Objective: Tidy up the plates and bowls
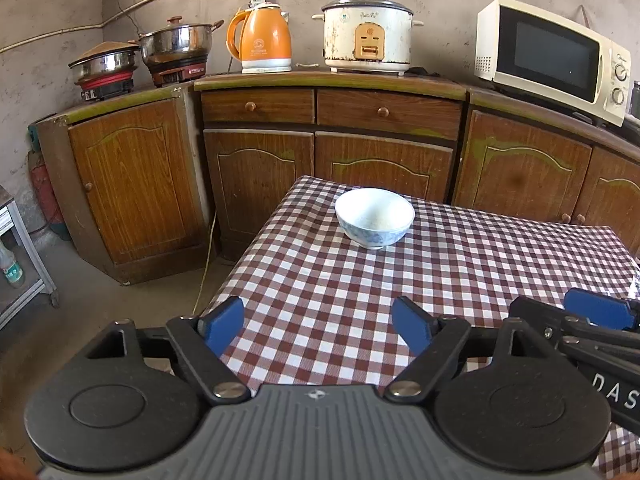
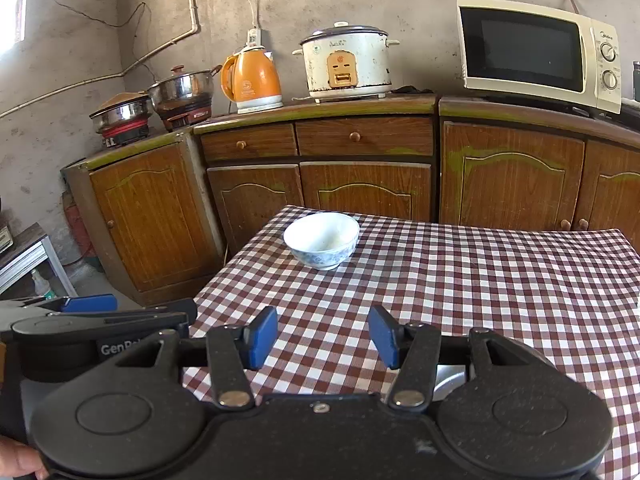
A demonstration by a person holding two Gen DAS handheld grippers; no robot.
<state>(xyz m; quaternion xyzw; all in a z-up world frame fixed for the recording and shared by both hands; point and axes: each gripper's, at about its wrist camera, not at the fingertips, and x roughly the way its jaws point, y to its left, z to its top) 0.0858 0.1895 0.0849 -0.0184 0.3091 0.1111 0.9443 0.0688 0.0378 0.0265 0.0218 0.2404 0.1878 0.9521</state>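
- Bowl point(image 1: 375, 218): one, white with a blue pattern outside, upright on the checked cloth point(image 1: 460, 280) near the far left corner of the counter; looks empty inside.
- Plates: a pale curved rim point(image 2: 450, 380) shows behind the right gripper's linkage in the right wrist view; cannot tell what it is.
- Left gripper point(image 1: 318, 326): one, jaws spread wide, nothing between them, only checked cloth; well short of the bowl.
- Right gripper point(image 2: 323, 336): one, jaws released, nothing between them; bowl ahead and apart.
- Two grippers side by side; each cut off at the other view's edge.
- Back cabinet top: one orange kettle point(image 1: 262, 38), one white rice cooker point(image 1: 368, 34), one microwave point(image 1: 552, 58), two steel pots point(image 1: 176, 42) on burners.
- Fingertip point(image 2: 18, 462) at the lower left edge, mostly cut off.
- Small shiny item point(image 1: 633, 286) at the cloth's right edge: too cropped to identify.
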